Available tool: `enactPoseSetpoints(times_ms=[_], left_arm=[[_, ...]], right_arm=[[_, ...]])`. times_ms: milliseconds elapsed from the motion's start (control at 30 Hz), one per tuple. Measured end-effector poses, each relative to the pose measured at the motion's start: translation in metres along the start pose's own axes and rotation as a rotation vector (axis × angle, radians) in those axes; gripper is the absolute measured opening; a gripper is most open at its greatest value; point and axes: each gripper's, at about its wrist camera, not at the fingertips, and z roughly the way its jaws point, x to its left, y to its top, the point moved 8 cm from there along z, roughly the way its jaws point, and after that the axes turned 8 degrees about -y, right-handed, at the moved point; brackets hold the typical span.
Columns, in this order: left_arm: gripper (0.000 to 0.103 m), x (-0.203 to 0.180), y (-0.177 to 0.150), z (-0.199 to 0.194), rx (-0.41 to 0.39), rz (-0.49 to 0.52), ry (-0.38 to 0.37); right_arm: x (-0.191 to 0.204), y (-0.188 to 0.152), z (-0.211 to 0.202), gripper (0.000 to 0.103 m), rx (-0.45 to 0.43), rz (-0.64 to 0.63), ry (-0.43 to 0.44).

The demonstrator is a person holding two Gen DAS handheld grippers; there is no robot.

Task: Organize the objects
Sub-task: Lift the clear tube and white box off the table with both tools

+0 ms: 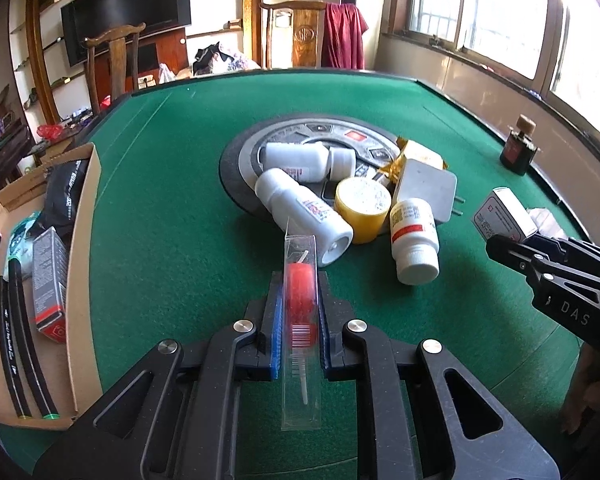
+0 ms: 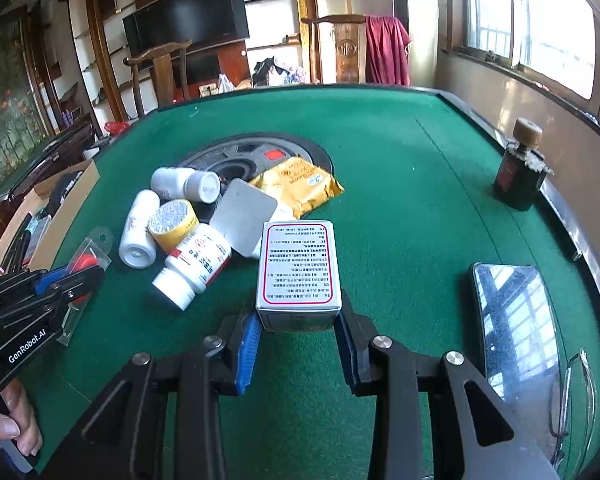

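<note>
The desk (image 1: 180, 200) is showing plain green felt. The clear packet (image 1: 300, 320) is displaying a red piece and a barcode. The small box (image 2: 299, 268) is wearing white with a red border line. The round tub (image 1: 362, 210) is glowing yellow.

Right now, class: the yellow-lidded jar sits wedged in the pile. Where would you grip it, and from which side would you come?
Grip the yellow-lidded jar across its round yellow wall, coming down from above. It stands upright with its flat speckled top exposed, while a white bottle and the labelled pill bottle crowd its flanks, so a level approach looks blocked. Set the jaws front to back, where more of the wall seems free.
</note>
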Motion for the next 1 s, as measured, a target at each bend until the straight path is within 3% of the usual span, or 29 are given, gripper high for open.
enactPoseSetpoints(times_ms=[400,667,1000], left_arm=[[0.014,0.004,0.007,-0.012,-0.054,-0.013,0.002],[0.014,0.005,0.009,-0.020,-0.075,-0.017,-0.002],[0.014,0.004,0.009,-0.024,-0.082,-0.017,-0.011]], right_arm=[[0.021,0.016,-0.028,0.035,-0.106,0.034,0.037],[0.046,0.013,-0.031,0.035,-0.107,0.005,0.060],[0.051,0.011,-0.031,0.035,-0.103,0.005,0.065]])
